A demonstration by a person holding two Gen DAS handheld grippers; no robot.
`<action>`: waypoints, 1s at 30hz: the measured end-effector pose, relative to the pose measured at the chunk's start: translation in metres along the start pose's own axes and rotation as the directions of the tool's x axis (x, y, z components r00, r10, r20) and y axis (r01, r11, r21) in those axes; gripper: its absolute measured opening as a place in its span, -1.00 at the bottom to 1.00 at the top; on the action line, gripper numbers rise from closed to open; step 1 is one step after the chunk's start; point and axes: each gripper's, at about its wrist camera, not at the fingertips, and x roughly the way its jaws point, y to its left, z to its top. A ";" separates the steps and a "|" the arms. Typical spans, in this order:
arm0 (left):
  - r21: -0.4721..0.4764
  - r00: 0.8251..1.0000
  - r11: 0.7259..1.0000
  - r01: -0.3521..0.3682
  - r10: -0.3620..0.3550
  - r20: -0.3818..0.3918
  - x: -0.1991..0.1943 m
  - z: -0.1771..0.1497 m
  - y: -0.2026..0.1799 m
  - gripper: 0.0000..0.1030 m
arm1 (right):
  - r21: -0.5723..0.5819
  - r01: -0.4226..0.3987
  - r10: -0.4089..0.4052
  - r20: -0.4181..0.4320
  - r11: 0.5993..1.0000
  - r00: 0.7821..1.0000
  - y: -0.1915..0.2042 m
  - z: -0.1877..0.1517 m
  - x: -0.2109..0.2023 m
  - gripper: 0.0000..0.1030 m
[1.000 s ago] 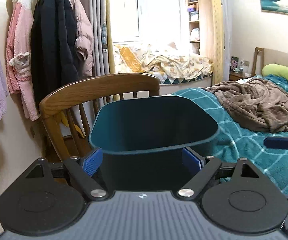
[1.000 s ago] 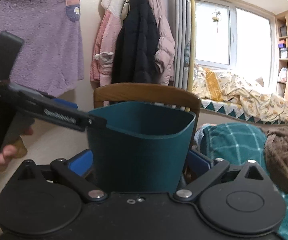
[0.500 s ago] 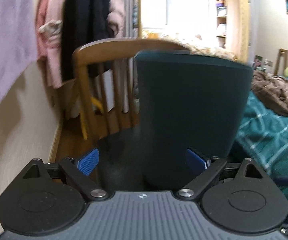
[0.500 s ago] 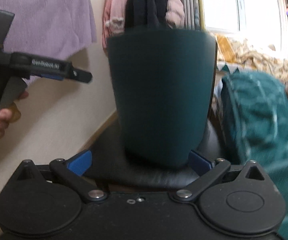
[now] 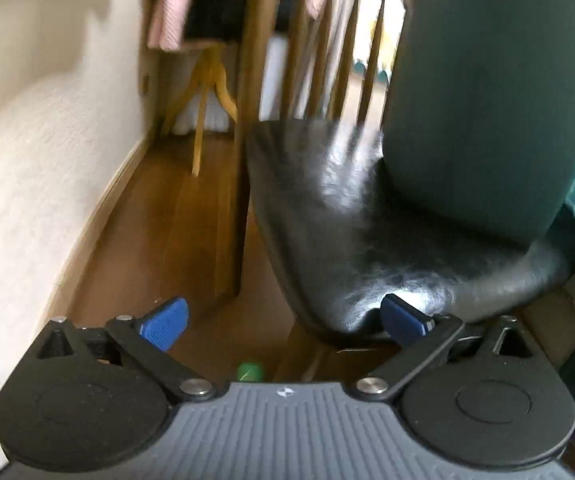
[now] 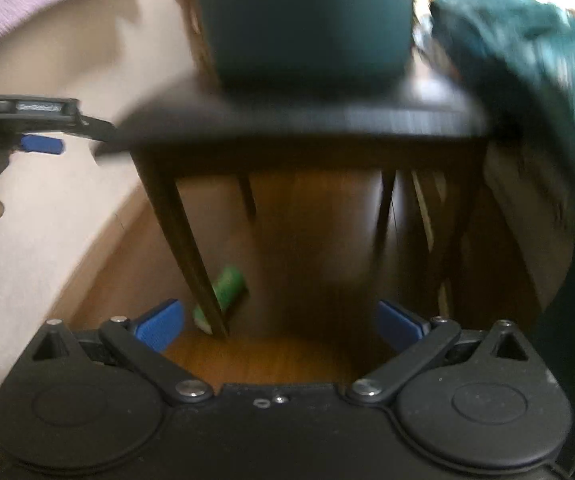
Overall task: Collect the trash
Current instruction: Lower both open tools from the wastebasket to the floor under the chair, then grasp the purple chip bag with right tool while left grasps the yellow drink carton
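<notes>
A dark teal waste bin [image 5: 495, 92] stands upright on the black seat [image 5: 351, 232] of a wooden chair; it also shows in the right wrist view [image 6: 307, 20]. A green can [image 6: 225, 290] lies on the wooden floor beside a front chair leg [image 6: 191, 264], partly hidden by it; a bit of it shows in the left wrist view [image 5: 250, 371]. My left gripper [image 5: 283, 322] is open and empty, low by the seat's front edge. My right gripper [image 6: 279, 324] is open and empty, below seat height, above the floor near the can.
A pale wall [image 5: 27, 168] runs along the left. A bed with a teal blanket [image 6: 535, 92] is on the right. Clothes hang behind the chair on a wooden rack [image 5: 207, 92]. The left gripper shows at the left of the right wrist view [image 6: 39, 136]. Both views are blurred.
Both grippers have dropped from bin-rim height to below the chair seat and tilted down. The floor and the green can have come into view. Both stayed open.
</notes>
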 end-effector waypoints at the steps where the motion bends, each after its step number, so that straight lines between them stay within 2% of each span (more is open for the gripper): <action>1: -0.018 0.999 0.999 0.038 -0.037 0.034 -0.001 -0.007 0.008 1.00 | 0.007 -0.002 0.003 -0.027 1.000 1.000 -0.001 -0.011 0.008 1.00; 4: -0.071 0.991 0.991 0.117 -0.112 0.067 -0.001 -0.020 0.026 1.00 | 0.004 0.006 -0.006 -0.122 1.000 0.993 -0.003 -0.045 0.028 1.00; 5: -0.085 0.991 0.988 0.125 -0.120 0.062 -0.003 -0.022 0.030 1.00 | 0.000 0.008 -0.008 -0.148 1.000 0.989 -0.003 -0.056 0.033 1.00; 7: -0.068 0.995 0.993 0.098 -0.095 0.039 -0.007 -0.031 0.034 1.00 | -0.015 0.021 -0.023 -0.198 1.000 0.980 -0.002 -0.079 0.041 1.00; 11: 0.070 0.999 0.997 0.033 -0.033 -0.009 -0.011 -0.062 0.033 1.00 | -0.039 0.023 -0.032 -0.270 0.999 0.962 0.001 -0.113 0.050 1.00; 15: 0.206 0.988 0.978 0.027 0.005 -0.154 0.012 -0.117 0.026 1.00 | -0.030 0.004 -0.014 -0.349 1.000 0.937 -0.001 -0.152 0.062 0.99; 19: 0.283 0.949 0.956 0.081 0.013 -0.316 0.050 -0.179 0.004 1.00 | -0.035 -0.039 0.018 -0.465 0.999 0.885 0.002 -0.182 0.086 0.96; 24: 0.352 0.871 0.908 0.227 -0.027 -0.491 0.088 -0.252 -0.037 1.00 | 0.031 -0.029 0.042 -0.588 0.999 0.808 -0.003 -0.221 0.115 0.89; 25: 0.369 0.857 0.895 0.251 -0.028 -0.515 0.093 -0.265 -0.046 1.00 | 0.048 -0.025 0.049 -0.608 0.999 0.793 -0.005 -0.228 0.121 0.89; 28: 0.433 0.831 0.852 0.295 -0.005 -0.556 0.107 -0.298 -0.072 1.00 | 0.134 0.015 0.078 -0.661 0.991 0.746 -0.016 -0.249 0.138 0.88; 30: 0.446 0.810 0.839 0.312 0.011 -0.587 0.116 -0.315 -0.084 1.00 | 0.189 0.041 0.100 -0.677 0.981 0.729 -0.025 -0.260 0.144 0.88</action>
